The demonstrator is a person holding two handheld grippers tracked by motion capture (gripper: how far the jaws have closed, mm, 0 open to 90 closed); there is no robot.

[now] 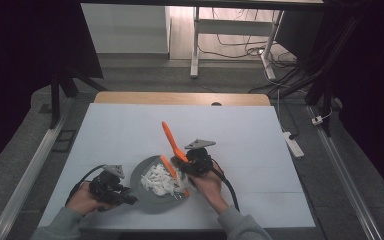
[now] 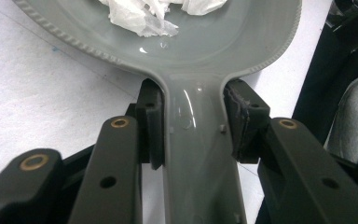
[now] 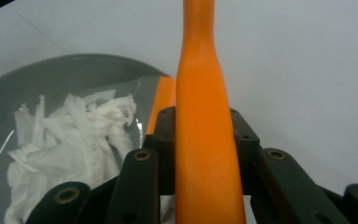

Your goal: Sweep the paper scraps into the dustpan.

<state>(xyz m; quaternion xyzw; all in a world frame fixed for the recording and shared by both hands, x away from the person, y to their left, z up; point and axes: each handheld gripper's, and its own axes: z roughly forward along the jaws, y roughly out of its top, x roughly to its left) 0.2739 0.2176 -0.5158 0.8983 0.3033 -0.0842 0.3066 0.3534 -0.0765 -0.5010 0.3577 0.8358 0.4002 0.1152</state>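
Fingers point(image 2: 151, 126) against pan handle point(image 2: 200, 154)

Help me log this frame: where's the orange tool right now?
In the high view the orange tool sits near the table's front centre, shut in the right gripper, its handle angling up and away, its other end down by the white scraps in the grey pan.

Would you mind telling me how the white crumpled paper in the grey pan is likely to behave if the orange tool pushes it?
The white crumpled paper looks thin and torn, so it is probably very light and floppy, bunching rather than sliding as one piece. The grey pan looks glossy, so scraps may skid easily. Loose shreds could cling to the orange tool or spill over the low rim.
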